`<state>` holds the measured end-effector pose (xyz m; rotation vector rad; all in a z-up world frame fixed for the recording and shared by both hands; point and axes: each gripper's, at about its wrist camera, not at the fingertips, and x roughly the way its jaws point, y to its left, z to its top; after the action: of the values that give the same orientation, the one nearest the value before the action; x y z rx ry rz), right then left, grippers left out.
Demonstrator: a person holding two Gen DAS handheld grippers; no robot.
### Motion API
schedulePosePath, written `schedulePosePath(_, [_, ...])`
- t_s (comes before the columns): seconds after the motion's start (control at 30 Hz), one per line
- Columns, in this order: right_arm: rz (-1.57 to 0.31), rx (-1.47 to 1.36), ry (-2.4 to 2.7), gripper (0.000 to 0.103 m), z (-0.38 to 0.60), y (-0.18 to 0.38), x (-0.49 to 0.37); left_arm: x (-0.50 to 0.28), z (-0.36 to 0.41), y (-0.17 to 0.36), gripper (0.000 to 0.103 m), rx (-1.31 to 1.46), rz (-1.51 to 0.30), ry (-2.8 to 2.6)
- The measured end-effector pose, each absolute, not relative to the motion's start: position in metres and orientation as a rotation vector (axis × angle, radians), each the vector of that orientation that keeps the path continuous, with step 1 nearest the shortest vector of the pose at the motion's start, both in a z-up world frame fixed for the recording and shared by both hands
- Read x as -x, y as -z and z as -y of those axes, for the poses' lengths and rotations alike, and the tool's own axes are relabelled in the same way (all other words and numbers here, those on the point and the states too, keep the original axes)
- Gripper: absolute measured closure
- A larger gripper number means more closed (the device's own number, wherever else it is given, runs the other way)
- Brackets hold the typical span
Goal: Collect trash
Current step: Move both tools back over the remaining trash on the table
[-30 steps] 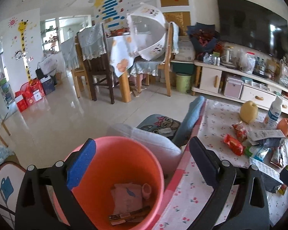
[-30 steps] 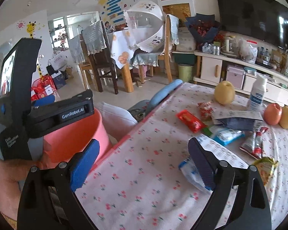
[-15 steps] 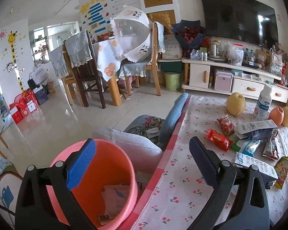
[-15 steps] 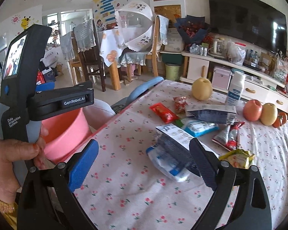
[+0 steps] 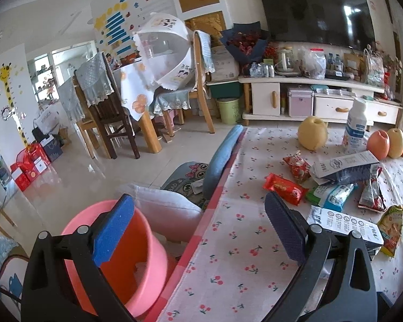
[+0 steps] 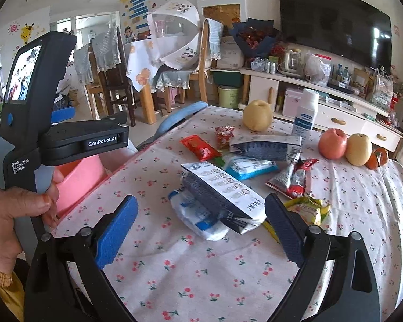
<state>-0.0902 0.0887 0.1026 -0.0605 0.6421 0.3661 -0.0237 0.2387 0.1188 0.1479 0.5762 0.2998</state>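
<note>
At the upper right of the left wrist view a dark television (image 5: 314, 10) hangs on a pale wall above a long white cabinet (image 5: 317, 99) crowded with jars and bottles. In the upper middle stands a wooden dining table (image 5: 145, 99) under a white cloth, with lace-draped chairs (image 5: 99, 99) around it. A glossy pale tiled floor (image 5: 75, 182) reflects daylight at left, beside a wall bearing a giraffe sticker (image 5: 9, 91).
</note>
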Motion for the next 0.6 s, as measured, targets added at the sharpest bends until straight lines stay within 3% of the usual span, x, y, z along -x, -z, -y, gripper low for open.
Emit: schedulePosePath(0.6, [-0.686, 0.000, -0.274, 0.009, -0.017, -0.093, 0.073, 0.009, -0.185, -0.101, 0.005, -0.196, -0.635, -0.176])
